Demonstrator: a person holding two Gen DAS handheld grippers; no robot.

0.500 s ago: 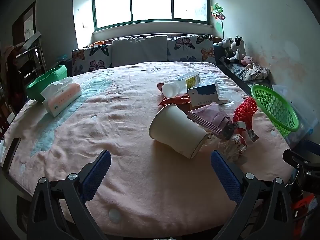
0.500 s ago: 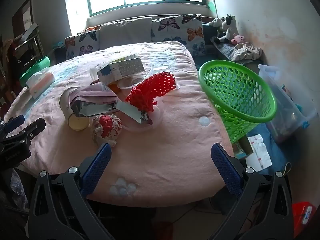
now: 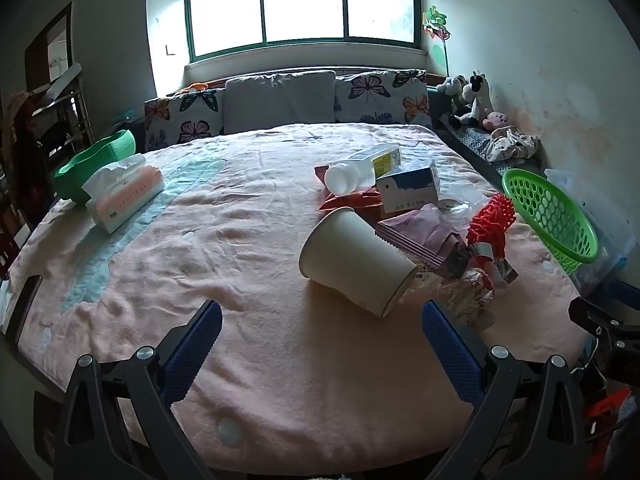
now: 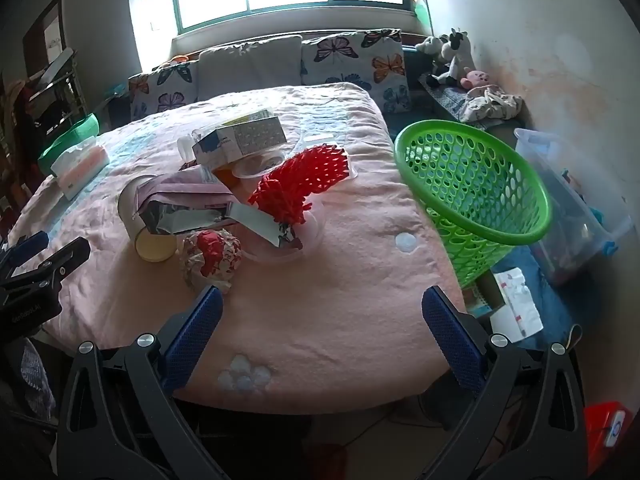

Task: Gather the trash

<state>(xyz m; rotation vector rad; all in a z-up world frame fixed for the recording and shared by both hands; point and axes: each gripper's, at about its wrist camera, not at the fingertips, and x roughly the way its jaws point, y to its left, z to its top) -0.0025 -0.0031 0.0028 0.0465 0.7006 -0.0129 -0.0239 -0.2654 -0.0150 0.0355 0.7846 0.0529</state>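
A heap of trash lies on the pink bedspread: a tipped paper cup (image 3: 356, 260), a white plastic bottle (image 3: 360, 170), a blue and white carton (image 3: 408, 192), a pink wrapper (image 3: 420, 236), red foam netting (image 4: 304, 184) and a crumpled red and white ball (image 4: 212, 256). A green mesh basket (image 4: 476, 188) leans at the bed's right edge. My left gripper (image 3: 322, 344) hangs open in front of the cup, nothing between its fingers. My right gripper (image 4: 322, 340) is open too, just short of the crumpled ball, over bare blanket.
A tissue box (image 3: 124, 196) and a green bin (image 3: 92, 160) sit at the bed's far left. Pillows (image 3: 280, 96) line the headboard under the window. Plush toys (image 4: 452, 56), a clear storage box (image 4: 576, 208) and papers (image 4: 516, 304) on the floor lie to the right.
Both views have crept slightly closer to the trash pile. Nothing on the bed has moved, and both grippers stay wide.
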